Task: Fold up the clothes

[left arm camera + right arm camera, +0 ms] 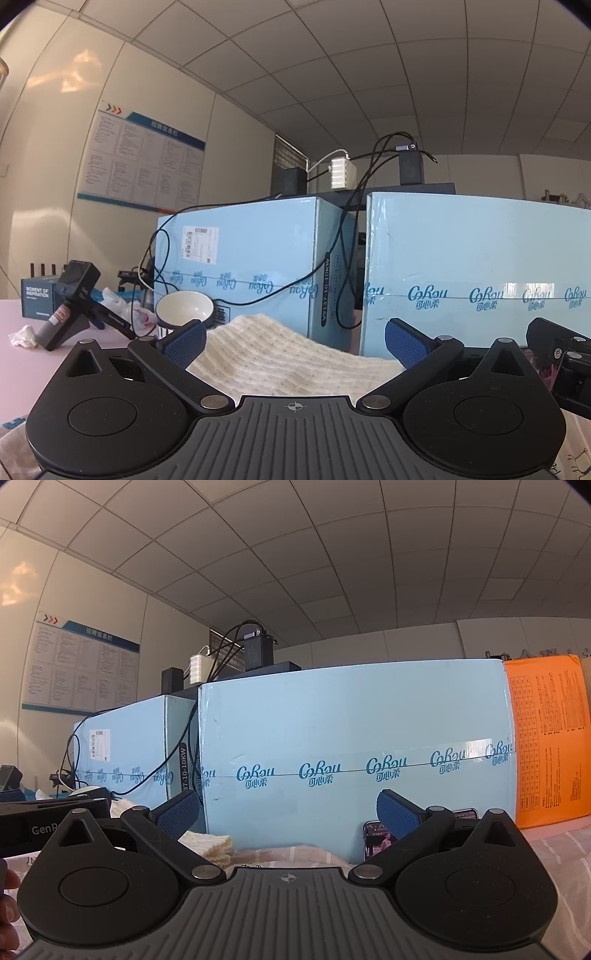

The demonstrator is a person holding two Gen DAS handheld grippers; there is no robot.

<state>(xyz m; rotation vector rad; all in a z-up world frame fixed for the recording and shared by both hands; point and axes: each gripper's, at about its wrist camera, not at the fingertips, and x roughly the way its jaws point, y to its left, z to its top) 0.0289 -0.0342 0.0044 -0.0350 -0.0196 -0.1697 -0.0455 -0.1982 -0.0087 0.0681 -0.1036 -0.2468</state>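
Both grippers, left gripper [295, 339] and right gripper [290, 814], gape wide, empty, above the cream knit [280, 362].

Bright daylight, tape glare on boxes [461, 266], strong fisheye edge bending.

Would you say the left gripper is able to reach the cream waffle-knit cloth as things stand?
Probably yes: the left gripper is open, and the cream waffle-knit cloth lies directly ahead between its fingers with nothing in between.
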